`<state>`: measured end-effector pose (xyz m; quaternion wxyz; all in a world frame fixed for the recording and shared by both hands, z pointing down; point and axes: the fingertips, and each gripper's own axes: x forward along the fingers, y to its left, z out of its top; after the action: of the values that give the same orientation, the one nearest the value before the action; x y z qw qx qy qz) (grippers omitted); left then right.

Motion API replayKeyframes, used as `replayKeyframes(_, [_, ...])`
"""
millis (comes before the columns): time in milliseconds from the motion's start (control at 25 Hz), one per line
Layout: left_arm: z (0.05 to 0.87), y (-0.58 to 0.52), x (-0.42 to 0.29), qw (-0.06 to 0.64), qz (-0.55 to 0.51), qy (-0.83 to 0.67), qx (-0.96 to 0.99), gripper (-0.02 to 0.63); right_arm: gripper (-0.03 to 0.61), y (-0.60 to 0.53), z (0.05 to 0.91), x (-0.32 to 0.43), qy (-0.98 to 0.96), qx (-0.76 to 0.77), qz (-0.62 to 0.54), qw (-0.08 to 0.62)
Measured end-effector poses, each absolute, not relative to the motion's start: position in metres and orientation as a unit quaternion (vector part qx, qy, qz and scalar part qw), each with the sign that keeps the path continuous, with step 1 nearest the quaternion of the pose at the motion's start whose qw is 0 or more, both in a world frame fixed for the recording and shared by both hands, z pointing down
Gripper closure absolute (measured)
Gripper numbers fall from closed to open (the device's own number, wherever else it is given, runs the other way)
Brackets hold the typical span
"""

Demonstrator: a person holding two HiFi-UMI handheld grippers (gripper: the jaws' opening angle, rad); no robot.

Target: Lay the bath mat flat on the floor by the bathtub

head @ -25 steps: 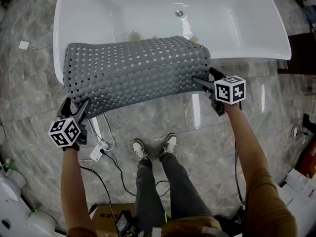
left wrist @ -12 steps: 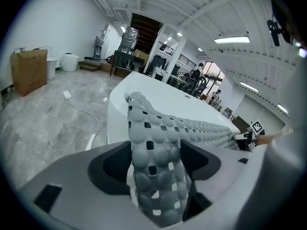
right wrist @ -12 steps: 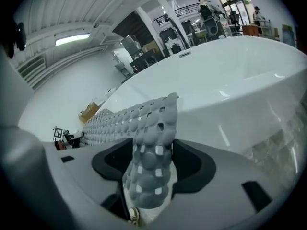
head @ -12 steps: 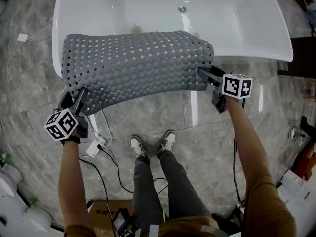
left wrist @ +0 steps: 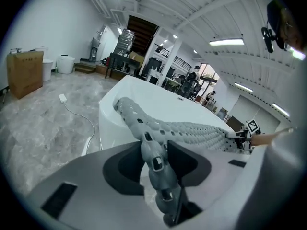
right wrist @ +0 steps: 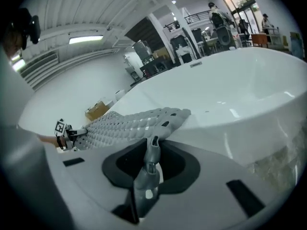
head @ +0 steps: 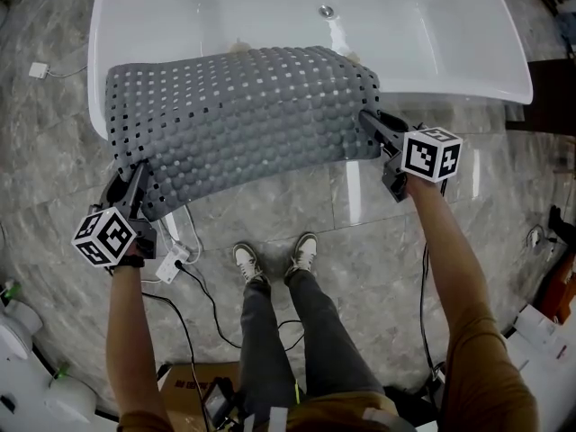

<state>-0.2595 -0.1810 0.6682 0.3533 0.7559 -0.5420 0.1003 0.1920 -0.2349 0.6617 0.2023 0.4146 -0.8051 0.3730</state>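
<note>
While the bath mat (head: 243, 115) lies draped over the bathtub (head: 432, 52) rim, long axis running between left tongs (head: 138, 176) and right tongs (head: 369, 122), both have just been closing and now pinch its near corners; bare floor (head: 360, 241) lies nearer the person.

This is looking like a large open workshop hall holding a bathroom mock-up, not a home. Just ahead of the left claw (left wrist: 156, 162), a freestanding white bathtub (left wrist: 144, 92) is standing on a marble-look floor (left wrist: 43, 128). Far beyond it, strip lights (left wrist: 231, 42) are glowing on a bare white ceiling, and racks (left wrist: 125, 37), a dark staircase (left wrist: 141, 28) and distant people (left wrist: 194, 75) are showing. Off to the claw's left, a cardboard box (left wrist: 24, 73) and white containers (left wrist: 64, 63) are sitting by the wall, and a cable (left wrist: 92, 127) is trailing loose across the floor.
</note>
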Motion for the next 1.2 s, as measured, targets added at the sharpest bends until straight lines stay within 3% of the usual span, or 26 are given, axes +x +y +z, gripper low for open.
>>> replayKeyframes(160, [0.655, -0.18, -0.254, 0.337, 0.086, -0.537, 0.769, 0.501, 0.511, -0.235, 0.654, 0.187, -0.816, 0.41, 0.346, 0.216])
replayKeyframes(560, [0.613, -0.177, -0.245, 0.268, 0.106, -0.519, 0.805, 0.509, 0.523, -0.222, 0.618, 0.176, -0.84, 0.409, 0.284, 0.215])
replayKeyframes(880, [0.537, -0.135, -0.241, 0.189, 0.129, -0.529, 0.817, 0.514, 0.528, -0.183, 0.545, 0.17, -0.852, 0.417, 0.26, 0.178])
replayKeyframes(1200, [0.493, -0.061, -0.234, 0.133, 0.152, -0.528, 0.825, 0.514, 0.528, -0.113, 0.505, 0.157, -0.863, 0.412, 0.216, 0.196])
